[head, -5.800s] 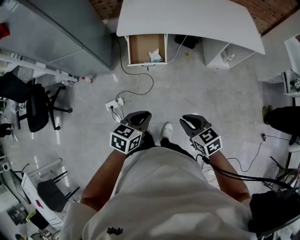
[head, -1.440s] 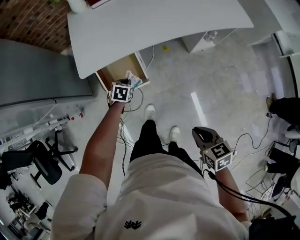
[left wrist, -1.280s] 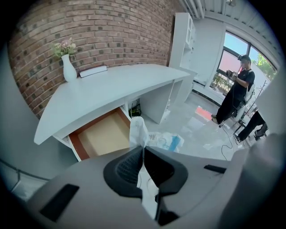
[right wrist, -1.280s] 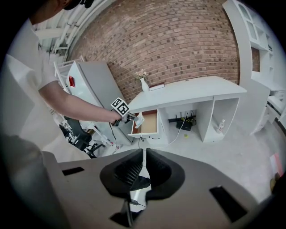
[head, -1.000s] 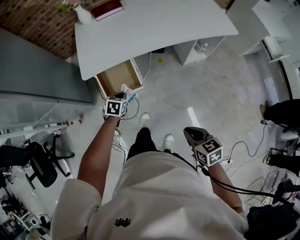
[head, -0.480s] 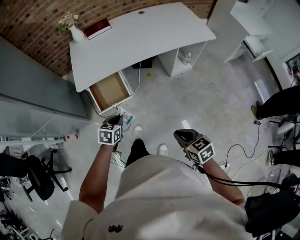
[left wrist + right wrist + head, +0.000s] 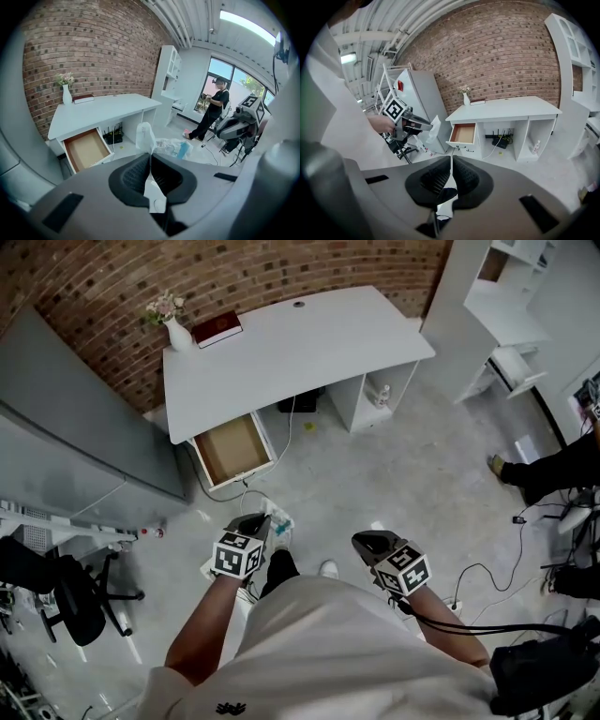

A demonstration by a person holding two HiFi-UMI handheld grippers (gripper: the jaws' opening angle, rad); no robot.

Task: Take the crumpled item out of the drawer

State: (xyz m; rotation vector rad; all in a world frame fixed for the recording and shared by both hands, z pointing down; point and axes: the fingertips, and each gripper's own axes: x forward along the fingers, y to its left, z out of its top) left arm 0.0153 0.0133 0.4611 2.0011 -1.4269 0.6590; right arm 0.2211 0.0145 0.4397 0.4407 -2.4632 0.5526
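The crumpled item (image 7: 279,518), a white and teal plastic wrapper, hangs over the floor, pinched in my left gripper (image 7: 259,522), which is shut on it near my left knee. In the left gripper view the wrapper (image 7: 161,143) sticks out past the closed jaws of the left gripper (image 7: 150,157). The open drawer (image 7: 231,449) under the white desk (image 7: 291,348) shows a bare brown bottom. My right gripper (image 7: 365,542) is shut with nothing in it, level with the left. The right gripper view shows the right gripper (image 7: 451,159) closed, and the wrapper (image 7: 433,130) in the left gripper (image 7: 411,123).
A vase (image 7: 177,332) and a red book (image 7: 217,329) stand on the desk. A grey cabinet (image 7: 66,427) stands left of the drawer, an office chair (image 7: 66,601) nearer me. Cables (image 7: 487,568) trail on the floor. A person (image 7: 553,465) stands at right.
My left gripper has drawn back from the drawer toward my body, carrying the wrapper. I have backed away from the desk. The right gripper kept its place beside me.
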